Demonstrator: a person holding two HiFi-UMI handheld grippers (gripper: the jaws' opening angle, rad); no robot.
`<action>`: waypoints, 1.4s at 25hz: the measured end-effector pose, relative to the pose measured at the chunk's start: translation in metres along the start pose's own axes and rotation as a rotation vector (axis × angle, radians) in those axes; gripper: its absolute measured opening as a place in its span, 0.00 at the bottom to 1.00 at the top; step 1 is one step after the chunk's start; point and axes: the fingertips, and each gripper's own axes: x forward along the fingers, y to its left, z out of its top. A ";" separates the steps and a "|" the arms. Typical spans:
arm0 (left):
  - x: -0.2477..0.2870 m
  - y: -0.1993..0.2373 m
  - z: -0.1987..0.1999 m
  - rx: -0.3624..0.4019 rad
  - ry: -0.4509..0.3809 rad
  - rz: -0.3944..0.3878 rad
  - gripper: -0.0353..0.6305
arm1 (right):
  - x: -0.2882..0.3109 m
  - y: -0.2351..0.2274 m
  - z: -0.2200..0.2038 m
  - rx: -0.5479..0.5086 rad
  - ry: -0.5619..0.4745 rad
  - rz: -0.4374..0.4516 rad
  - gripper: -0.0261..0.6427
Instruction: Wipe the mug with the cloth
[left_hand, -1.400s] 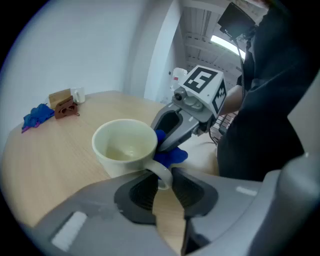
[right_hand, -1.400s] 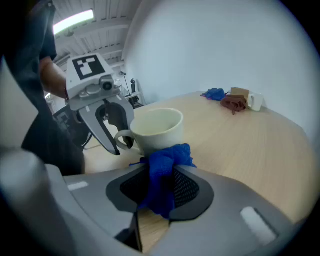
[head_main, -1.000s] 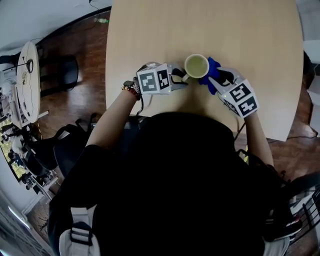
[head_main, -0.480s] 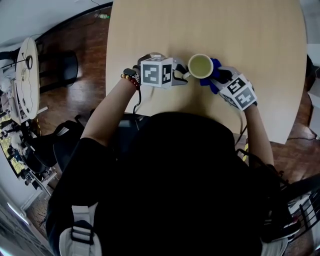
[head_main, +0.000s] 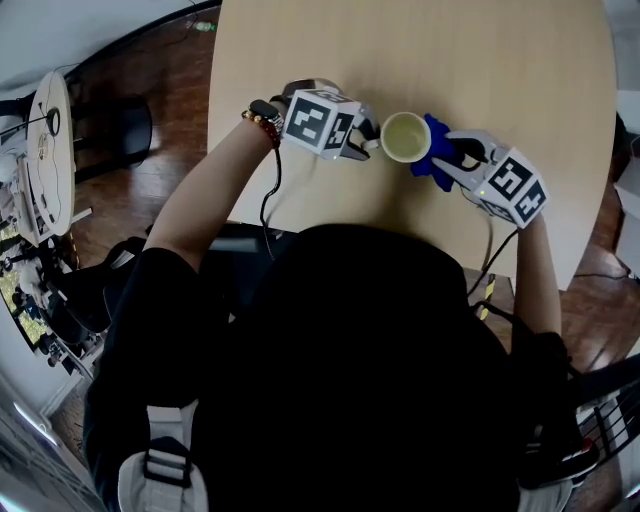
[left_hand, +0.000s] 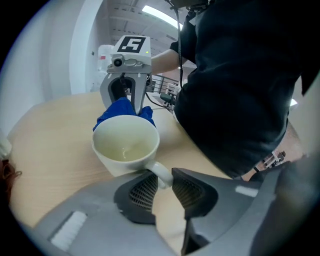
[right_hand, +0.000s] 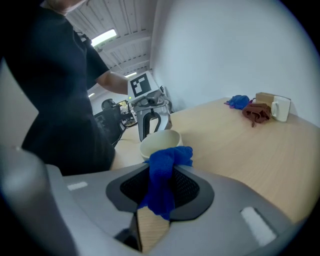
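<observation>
While the left gripper (left_hand: 161, 186) pins the mug (head_main: 405, 137) by its handle (left_hand: 161, 172), the mug sits upright, seemingly on the table (head_main: 420, 60). It is a little in from the near edge, where the person stands, about midway along it.

Left jaws: nearly together, only the handle's thickness between the pads.

Right gripper (right_hand: 161, 192): jaws squeezed on a bunched blue cloth (right_hand: 162, 185), with a wad sticking out past the tips. The wad lies against the mug's outer wall on the side opposite the handle.

Mug interior is pale and looks empty.

Step in hand, by my reading: wiping the outside, with one side braced and the other rubbed.

Next move likely calls for sweeping the cloth round the wall or over the rim into the bowl. Pressure should be light enough not to twist the handle out of the left pinch. The left hand may need to roll the mug to offer fresh surface.

Far corner of the table: a second mug (right_hand: 280, 107) and spare cloths (right_hand: 257, 112), not involved.
</observation>
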 end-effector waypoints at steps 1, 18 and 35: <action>-0.001 0.002 0.000 0.016 0.009 -0.014 0.19 | 0.001 -0.001 -0.002 -0.002 0.006 0.012 0.21; 0.002 0.000 0.000 0.033 -0.097 -0.034 0.20 | 0.017 -0.024 -0.014 -0.040 0.090 0.076 0.21; -0.008 0.001 -0.004 0.074 -0.111 -0.093 0.20 | 0.017 -0.025 0.002 -0.167 0.152 0.287 0.21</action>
